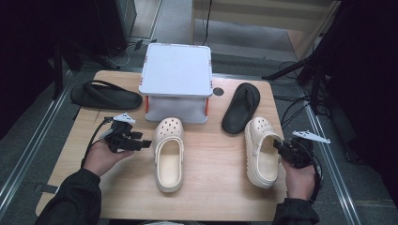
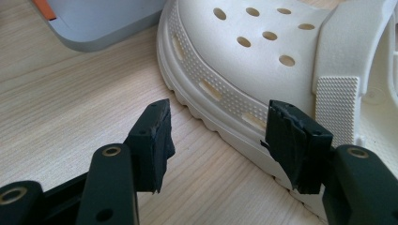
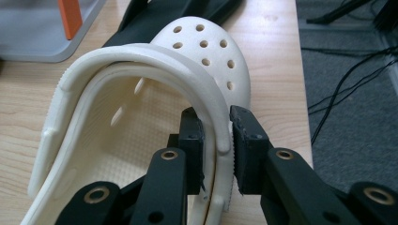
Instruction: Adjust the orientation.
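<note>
Right hand-held gripper [image 3: 217,140] in my hand, clamped on cream clog's [image 3: 141,108] rim | left hand-held gripper [image 2: 218,140] jaws apart | clog perforated, upright.

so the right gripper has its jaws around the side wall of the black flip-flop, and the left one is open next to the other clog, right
Not quite: the right gripper has its jaws around the side wall of the cream clog, not the black flip-flop, as the right gripper view shows. The left gripper is indeed open beside the other clog.
</note>
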Action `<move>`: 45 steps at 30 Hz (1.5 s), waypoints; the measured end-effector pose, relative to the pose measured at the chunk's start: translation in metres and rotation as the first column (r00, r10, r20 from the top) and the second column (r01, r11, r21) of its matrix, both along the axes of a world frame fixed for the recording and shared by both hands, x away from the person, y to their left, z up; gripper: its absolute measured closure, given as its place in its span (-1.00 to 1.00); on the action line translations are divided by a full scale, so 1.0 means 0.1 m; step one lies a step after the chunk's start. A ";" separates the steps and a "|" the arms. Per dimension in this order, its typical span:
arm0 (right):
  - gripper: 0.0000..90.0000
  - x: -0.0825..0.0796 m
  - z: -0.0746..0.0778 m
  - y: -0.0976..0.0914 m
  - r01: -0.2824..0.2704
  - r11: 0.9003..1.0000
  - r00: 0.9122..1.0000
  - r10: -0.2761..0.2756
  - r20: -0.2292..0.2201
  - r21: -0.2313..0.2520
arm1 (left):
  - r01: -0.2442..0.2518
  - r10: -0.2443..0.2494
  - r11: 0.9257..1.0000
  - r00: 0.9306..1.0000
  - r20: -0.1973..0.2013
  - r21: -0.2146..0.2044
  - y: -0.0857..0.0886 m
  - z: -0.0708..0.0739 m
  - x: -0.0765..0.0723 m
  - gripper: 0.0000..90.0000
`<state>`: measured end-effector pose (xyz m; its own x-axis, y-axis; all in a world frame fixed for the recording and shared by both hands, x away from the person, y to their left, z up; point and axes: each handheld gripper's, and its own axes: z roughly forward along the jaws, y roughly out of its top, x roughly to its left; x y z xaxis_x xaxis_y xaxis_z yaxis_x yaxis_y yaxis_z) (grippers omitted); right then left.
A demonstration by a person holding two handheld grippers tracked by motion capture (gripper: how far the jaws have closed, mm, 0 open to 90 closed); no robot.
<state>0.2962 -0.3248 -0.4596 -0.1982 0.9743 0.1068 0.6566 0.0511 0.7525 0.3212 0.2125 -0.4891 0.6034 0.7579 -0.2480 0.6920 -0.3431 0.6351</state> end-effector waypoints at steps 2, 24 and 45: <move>0.71 -0.03 0.04 0.03 -0.007 1.000 1.000 0.007 0.018 0.000 | 0.000 0.000 1.000 1.000 0.001 -0.001 0.00 0.00 0.00 -0.07; 0.71 -0.01 0.23 0.83 -0.263 0.965 0.964 0.263 0.040 0.005 | -0.019 0.019 1.000 1.000 0.008 -0.021 0.03 0.04 -0.08 -0.07; 0.70 0.25 0.07 1.55 -0.421 0.905 0.907 0.421 -0.012 -0.063 | -0.045 0.046 0.999 0.999 0.026 -0.026 0.09 0.02 -0.26 -0.07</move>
